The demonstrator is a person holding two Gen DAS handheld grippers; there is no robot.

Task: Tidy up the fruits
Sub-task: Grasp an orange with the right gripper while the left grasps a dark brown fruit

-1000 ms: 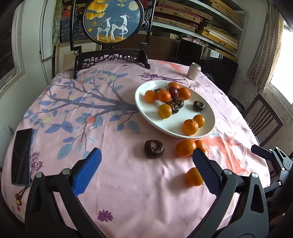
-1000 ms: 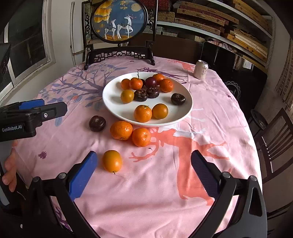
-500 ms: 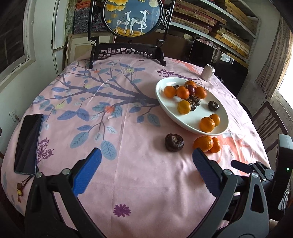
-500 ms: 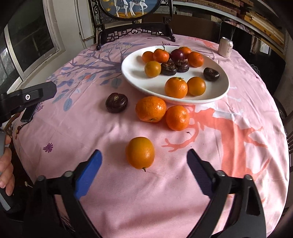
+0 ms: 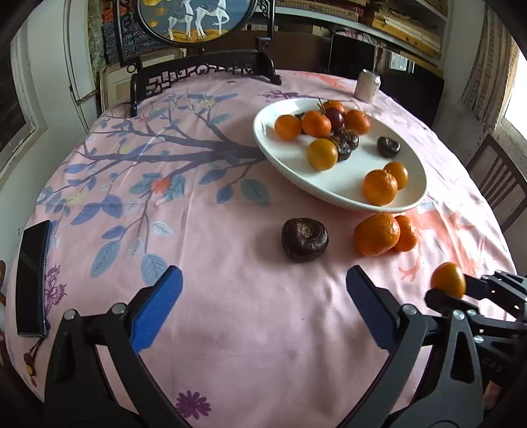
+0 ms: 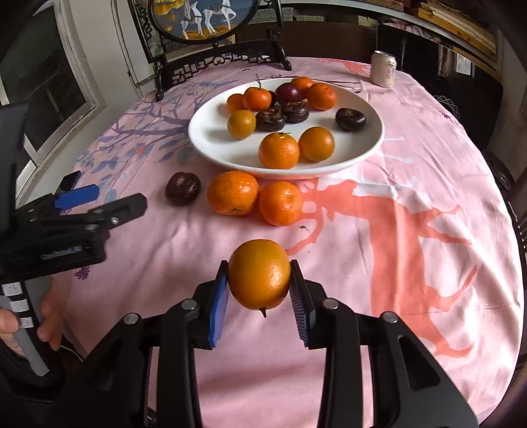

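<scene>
My right gripper [image 6: 259, 289] is shut on an orange [image 6: 259, 274], held near the table's front; the orange also shows in the left wrist view [image 5: 448, 280]. A white plate [image 6: 369, 145] holds several oranges and dark fruits. On the cloth before the plate lie two oranges [image 6: 232, 193] [image 6: 280, 202] and a dark fruit [image 6: 182, 188]. In the left wrist view the dark fruit [image 5: 304, 239] lies ahead of my left gripper [image 5: 263, 309], which is open and empty. The plate shows there too [image 5: 263, 138].
A drink can [image 6: 383, 68] stands behind the plate. A painted round screen on a dark stand [image 5: 197, 19] is at the table's far edge. A black phone [image 5: 33, 276] lies at the left edge. Chairs [image 5: 500, 184] stand to the right.
My right gripper has closed on the front orange and lifted it slightly. My left gripper has moved closer to the dark fruit and stays open.
</scene>
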